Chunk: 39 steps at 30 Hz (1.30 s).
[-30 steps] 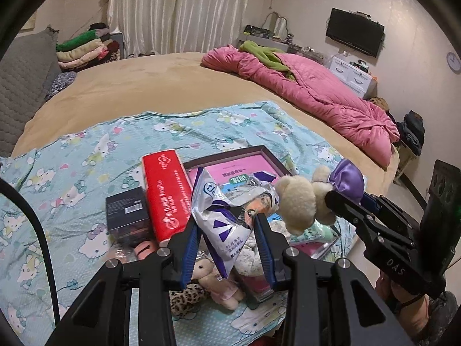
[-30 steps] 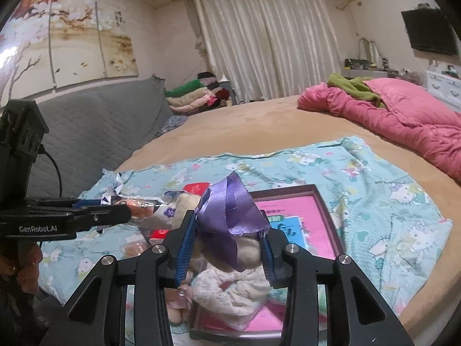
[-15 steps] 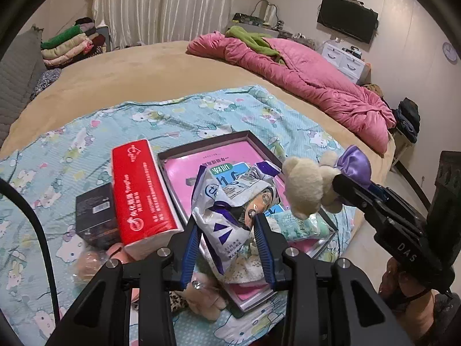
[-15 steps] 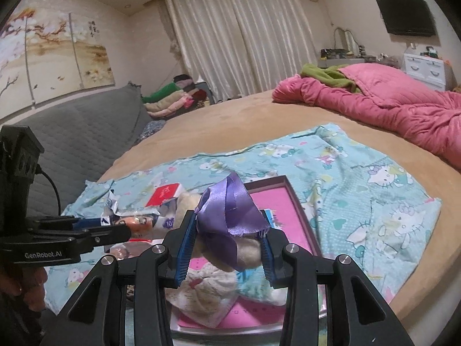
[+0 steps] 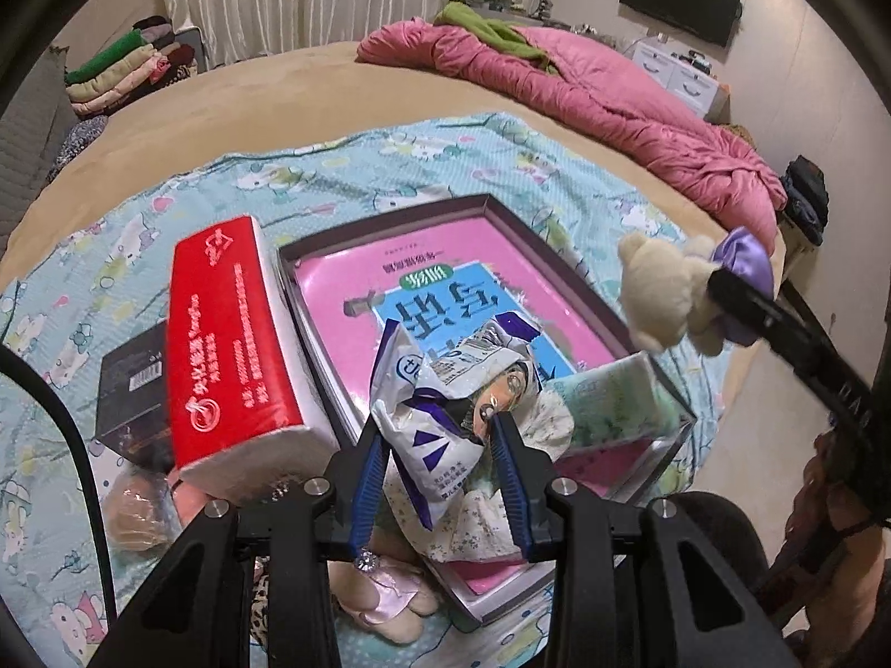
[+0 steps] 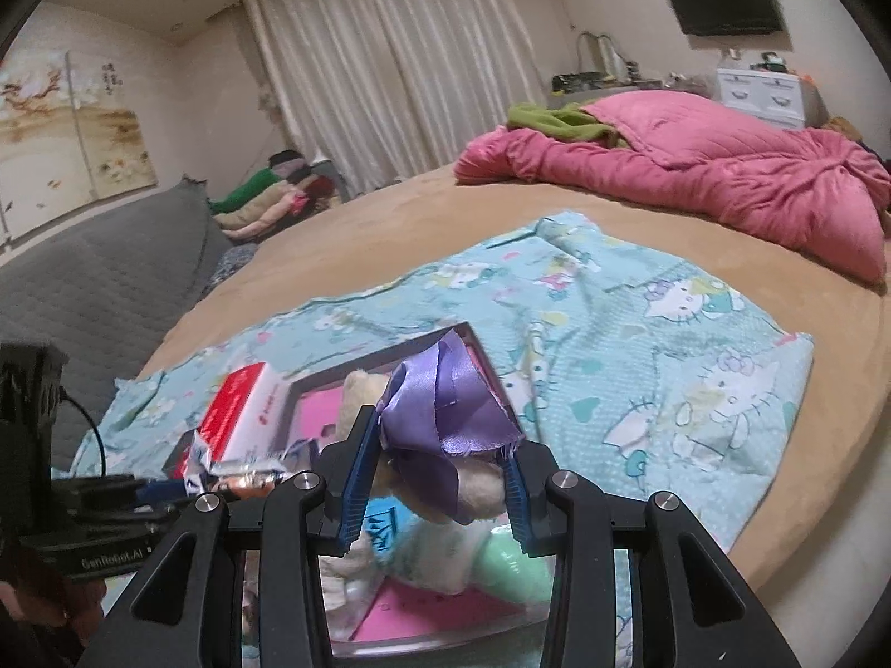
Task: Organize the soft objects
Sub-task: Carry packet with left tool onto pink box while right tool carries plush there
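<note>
Lying at the far left on the cartoon-print blue cloth (image 5: 345,178): a black carton (image 5: 131,389), with a red tissue pack (image 5: 234,345) leaning just beside it against the wall of a dark-rimmed shallow box (image 5: 523,234) with a pink printed floor. Pinched narrow in the left gripper (image 5: 442,487): a crumpled white-and-purple snack bag (image 5: 445,406), held above the near end of that box, over a floral cloth bundle (image 5: 484,523). Resting in the box's near right corner: a pale green tissue packet (image 5: 612,406). Clamped narrow in the right gripper (image 6: 437,495): a cream plush bear (image 5: 662,295) with a purple satin bow (image 6: 445,406), lifted clear above the box's right edge. Heaped far right on the tan bed (image 6: 390,234): a pink quilt (image 6: 724,172).
</note>
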Available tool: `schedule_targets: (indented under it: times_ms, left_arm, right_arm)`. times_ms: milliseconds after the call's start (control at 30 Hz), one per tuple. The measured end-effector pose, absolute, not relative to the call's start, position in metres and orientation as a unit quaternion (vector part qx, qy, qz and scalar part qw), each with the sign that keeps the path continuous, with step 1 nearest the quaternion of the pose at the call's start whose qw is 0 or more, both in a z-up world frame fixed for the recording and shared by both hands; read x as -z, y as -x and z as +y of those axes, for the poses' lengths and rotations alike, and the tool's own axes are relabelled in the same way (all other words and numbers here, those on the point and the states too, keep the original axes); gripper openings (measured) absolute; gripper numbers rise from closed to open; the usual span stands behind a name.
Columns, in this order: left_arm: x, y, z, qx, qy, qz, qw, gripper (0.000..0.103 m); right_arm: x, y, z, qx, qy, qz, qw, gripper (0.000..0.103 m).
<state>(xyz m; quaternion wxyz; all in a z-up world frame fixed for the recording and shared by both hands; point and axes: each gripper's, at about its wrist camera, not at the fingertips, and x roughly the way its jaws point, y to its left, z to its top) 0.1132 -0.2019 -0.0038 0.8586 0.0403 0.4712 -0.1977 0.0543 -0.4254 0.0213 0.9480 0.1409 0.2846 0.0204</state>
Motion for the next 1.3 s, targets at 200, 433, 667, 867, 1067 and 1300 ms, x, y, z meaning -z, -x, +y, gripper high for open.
schedule_targets:
  times_ms: [200,433,667,867,1067,1300]
  left_arm:
    - [0.016,-0.114,-0.209,0.196,-0.059,0.480,0.853,0.038]
    - [0.025,-0.118,-0.211,0.196,-0.059,0.490,0.847,0.038]
    - [0.033,-0.120,-0.214,0.198,-0.060,0.497,0.843,0.038]
    - [0.037,-0.120,-0.215,0.201,-0.059,0.500,0.840,0.038]
    - [0.041,-0.119,-0.219,0.208,-0.062,0.506,0.835,0.038]
    - [0.045,-0.118,-0.222,0.212,-0.065,0.510,0.831,0.038]
  right_arm:
    - [-0.014,-0.064,-0.430,-0.009,-0.144,0.292,0.946,0.042]
    - [-0.005,-0.077,-0.431,0.001,-0.142,0.303,0.942,0.042]
    - [0.008,-0.087,-0.433,0.014,-0.136,0.321,0.937,0.042]
    - [0.014,-0.092,-0.435,0.025,-0.130,0.326,0.936,0.042]
    - [0.019,-0.097,-0.433,0.025,-0.121,0.336,0.934,0.042]
    - [0.030,-0.104,-0.431,0.016,-0.119,0.364,0.924,0.042]
